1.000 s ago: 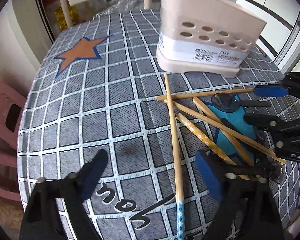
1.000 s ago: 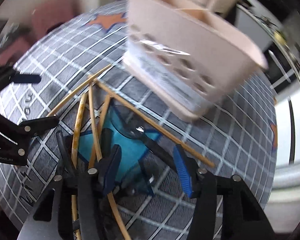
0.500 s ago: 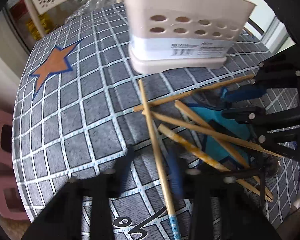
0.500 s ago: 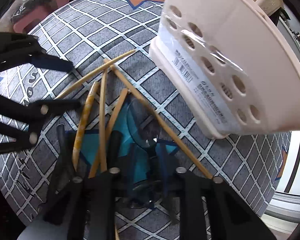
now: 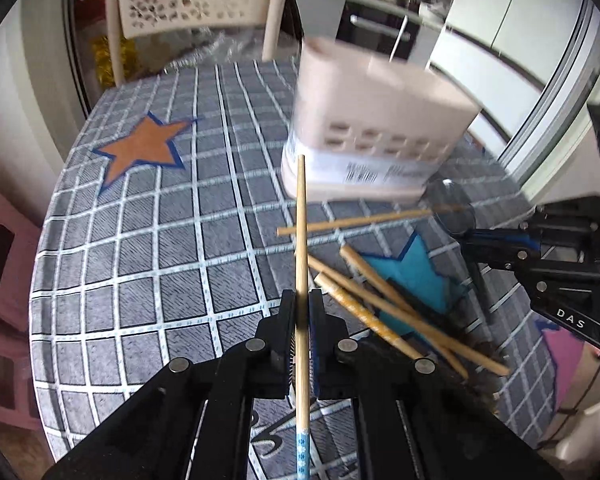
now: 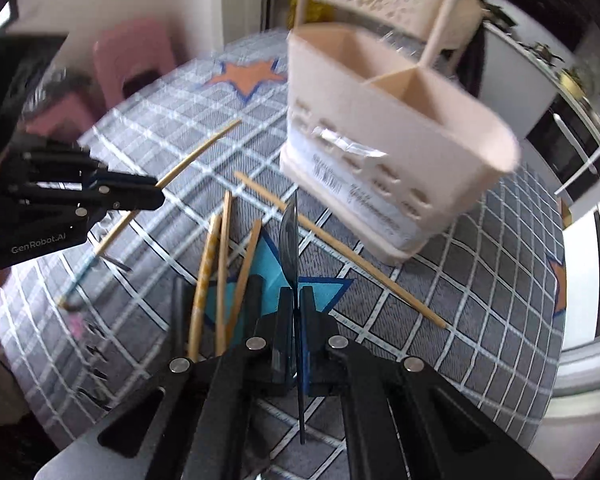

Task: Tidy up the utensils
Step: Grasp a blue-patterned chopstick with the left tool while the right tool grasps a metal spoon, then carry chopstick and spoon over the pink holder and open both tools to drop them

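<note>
Chopstick (image 5: 301, 240) clamped in left gripper (image 5: 301, 312); spoon (image 6: 290, 232) in right gripper (image 6: 296, 304).

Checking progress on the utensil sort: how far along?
Done: nothing, what shows of the holder is empty. In hand: left gripper holds a chopstick, right gripper a dark spoon. Left: four chopsticks on the table.

Grey checked tablecloth (image 5: 148, 240) with orange star (image 5: 142, 148); beige holder (image 5: 380, 120).
</note>
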The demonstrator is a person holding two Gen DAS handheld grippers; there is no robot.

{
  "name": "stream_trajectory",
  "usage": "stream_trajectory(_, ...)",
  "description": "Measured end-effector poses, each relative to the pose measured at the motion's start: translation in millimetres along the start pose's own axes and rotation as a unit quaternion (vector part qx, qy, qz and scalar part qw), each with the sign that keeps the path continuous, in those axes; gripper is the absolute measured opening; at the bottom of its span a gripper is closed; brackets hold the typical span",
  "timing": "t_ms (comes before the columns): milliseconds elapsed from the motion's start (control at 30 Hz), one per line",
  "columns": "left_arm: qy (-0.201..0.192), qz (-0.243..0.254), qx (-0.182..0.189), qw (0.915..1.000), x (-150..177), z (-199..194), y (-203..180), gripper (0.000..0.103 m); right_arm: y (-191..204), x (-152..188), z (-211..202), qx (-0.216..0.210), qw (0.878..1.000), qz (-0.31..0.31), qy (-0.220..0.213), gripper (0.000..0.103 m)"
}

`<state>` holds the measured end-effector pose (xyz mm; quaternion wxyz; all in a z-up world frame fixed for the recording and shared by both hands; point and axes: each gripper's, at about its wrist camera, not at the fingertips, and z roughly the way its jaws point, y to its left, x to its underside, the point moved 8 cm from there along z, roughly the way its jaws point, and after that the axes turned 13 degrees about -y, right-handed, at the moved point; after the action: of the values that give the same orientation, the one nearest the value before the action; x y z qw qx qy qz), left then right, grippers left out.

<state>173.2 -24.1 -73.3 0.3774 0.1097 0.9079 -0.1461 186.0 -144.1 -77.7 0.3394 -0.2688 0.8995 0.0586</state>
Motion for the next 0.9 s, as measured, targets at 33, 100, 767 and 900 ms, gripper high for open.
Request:
stream_trajectory(33,-0.009,-0.003,0.001,1.0,-5,-5,-1,0.039,0,-1,-9,0.002,1.0,0.015,-0.017,0.003)
stream_trajectory(100,-0.027,-0.011,0.006,0.9996,-14,-18,-4,0.039,-3,-5,-19,-0.007,0.997,0.058,-0.049,0.003)
stream_trajectory(767,-0.217,0.003,0.04,0.9753,-198,-120,-29,0.039,-54,-120,-110,0.0,0.954,0.194,-0.23,0.003)
stream_trajectory(900,-0.24,0.006,0.045,0.9698,-233,-116,-32,0.039,-74,-144,-112,0.028,0.946,0.2,-0.254,0.003)
